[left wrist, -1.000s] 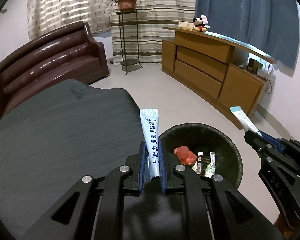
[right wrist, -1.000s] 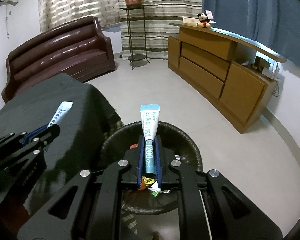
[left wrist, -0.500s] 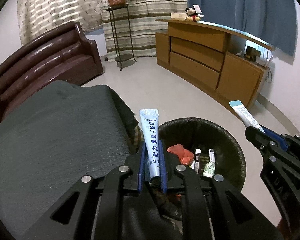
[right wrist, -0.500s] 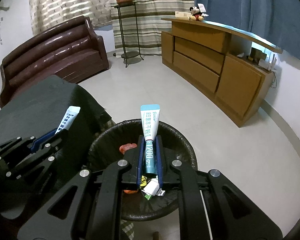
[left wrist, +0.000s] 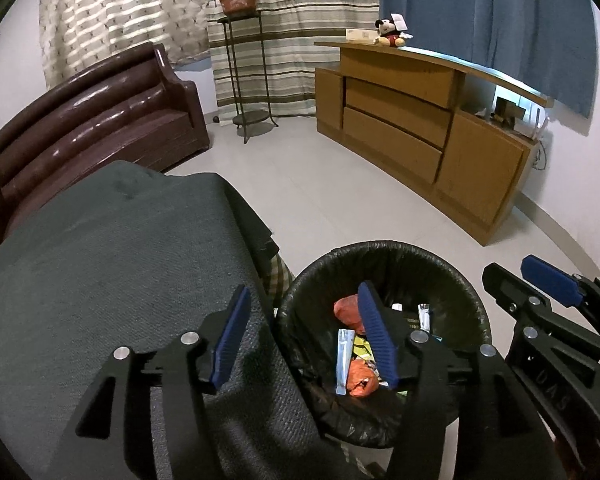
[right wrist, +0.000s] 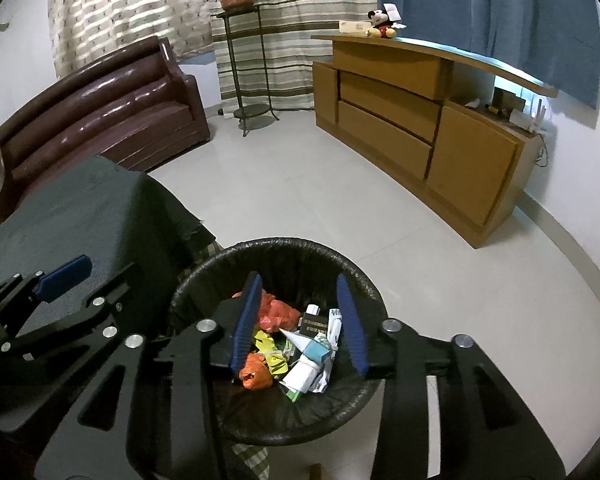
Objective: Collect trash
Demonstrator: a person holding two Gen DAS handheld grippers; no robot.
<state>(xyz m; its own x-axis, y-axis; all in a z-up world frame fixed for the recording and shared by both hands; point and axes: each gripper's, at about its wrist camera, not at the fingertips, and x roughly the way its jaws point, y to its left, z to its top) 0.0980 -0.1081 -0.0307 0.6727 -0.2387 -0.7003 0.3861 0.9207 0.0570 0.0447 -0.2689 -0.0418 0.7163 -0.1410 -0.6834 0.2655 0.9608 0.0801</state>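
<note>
- Trash (right wrist: 296, 344) lay in the bin (right wrist: 364, 280), below our right tongs (right wrist: 302, 320) and beside the left tongs (left wrist: 308, 336), which hung over the table's (left wrist: 100, 264) edge.
- Both tongs were opening, with nothing gripped between the blue pads (right wrist: 246, 320).
- We saw orange wrappers (left wrist: 358, 376), a pale tube (left wrist: 345, 360), a dark packet (right wrist: 315, 326), and white and yellow-green scraps (right wrist: 268, 346) on a black liner.
- Print on the packets was too small to read; the tongs hid part of the pile.
</note>
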